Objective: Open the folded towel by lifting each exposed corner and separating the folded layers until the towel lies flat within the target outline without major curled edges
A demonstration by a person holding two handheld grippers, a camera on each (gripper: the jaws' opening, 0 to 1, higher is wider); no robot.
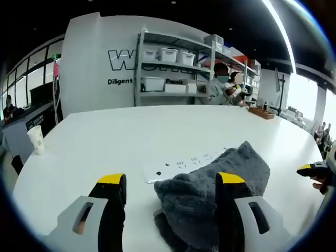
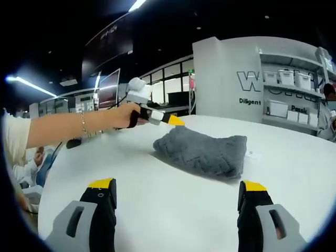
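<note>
The grey towel (image 1: 212,191) lies bunched and still folded on the white table (image 1: 105,142). In the left gripper view it sits just ahead of my left gripper (image 1: 171,181), whose yellow-tipped jaws stand wide apart and grip nothing; its near fold lies between them, crowding the right jaw. Beyond the towel, partly under it, a white power strip (image 1: 178,167) lies flat. A paper cup (image 1: 36,139) stands far off to the left. Shelving (image 1: 173,65) with white bins stands beyond the table.

In the right gripper view the towel (image 2: 205,149) lies well ahead of my right gripper (image 2: 177,190), its jaws likewise wide and empty. My left hand (image 2: 122,116) holds the left gripper beside the towel's far edge.
</note>
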